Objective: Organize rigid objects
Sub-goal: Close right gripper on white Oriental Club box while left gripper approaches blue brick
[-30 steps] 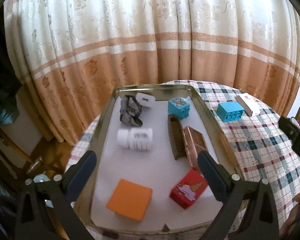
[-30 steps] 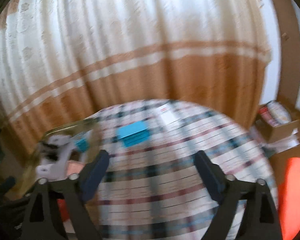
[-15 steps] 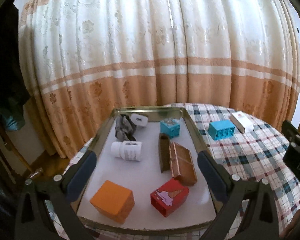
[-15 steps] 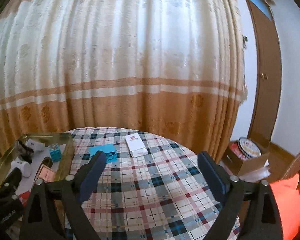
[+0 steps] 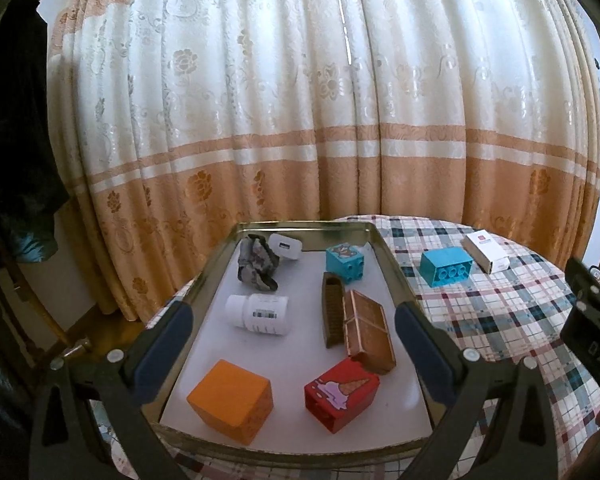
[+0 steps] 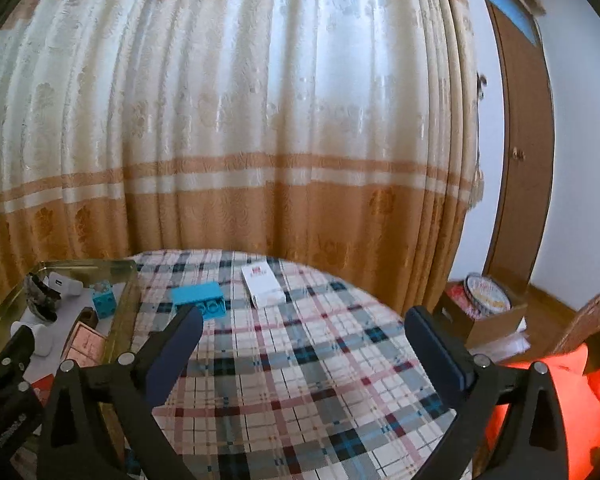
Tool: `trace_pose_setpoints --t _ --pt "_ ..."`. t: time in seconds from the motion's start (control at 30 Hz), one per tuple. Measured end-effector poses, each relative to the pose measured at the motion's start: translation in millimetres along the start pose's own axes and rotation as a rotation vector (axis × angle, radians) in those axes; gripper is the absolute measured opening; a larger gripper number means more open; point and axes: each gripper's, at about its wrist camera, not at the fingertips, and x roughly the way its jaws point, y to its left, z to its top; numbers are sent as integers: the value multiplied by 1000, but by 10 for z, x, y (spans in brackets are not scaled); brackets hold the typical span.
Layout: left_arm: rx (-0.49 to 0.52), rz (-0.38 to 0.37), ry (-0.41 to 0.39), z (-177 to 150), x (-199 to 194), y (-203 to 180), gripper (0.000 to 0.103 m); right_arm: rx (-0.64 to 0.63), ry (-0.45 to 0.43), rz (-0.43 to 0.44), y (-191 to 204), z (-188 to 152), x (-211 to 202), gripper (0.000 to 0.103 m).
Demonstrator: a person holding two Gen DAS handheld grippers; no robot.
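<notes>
A: Since both my tongs are apart w/ nothing held, what's next?

B: Near to far: right gripper, then teal block, white box on cloth, outside tray. Block's prob light, stiff, slick; pinch long flat sides.

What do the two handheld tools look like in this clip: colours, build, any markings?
Both match. The left tool and the right tool each have a black triangulated plastic frame with silver screw heads and two dark blue padded fingers. In the left wrist view, the right tool's black body at the frame edge carries white lettering, partly cut off. No cables or sleeves show.
</notes>
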Motion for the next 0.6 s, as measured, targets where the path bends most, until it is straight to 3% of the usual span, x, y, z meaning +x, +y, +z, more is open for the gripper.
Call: trace_pose_setpoints --t 0.27,0.6 --pt "70 -29 -54 -11 -120 -138 102 44 31 -10 -76 -36 44 102" --pt "108 -50 -27 -35 -144 -262 102 78 45 9 -137 -55 49 102"
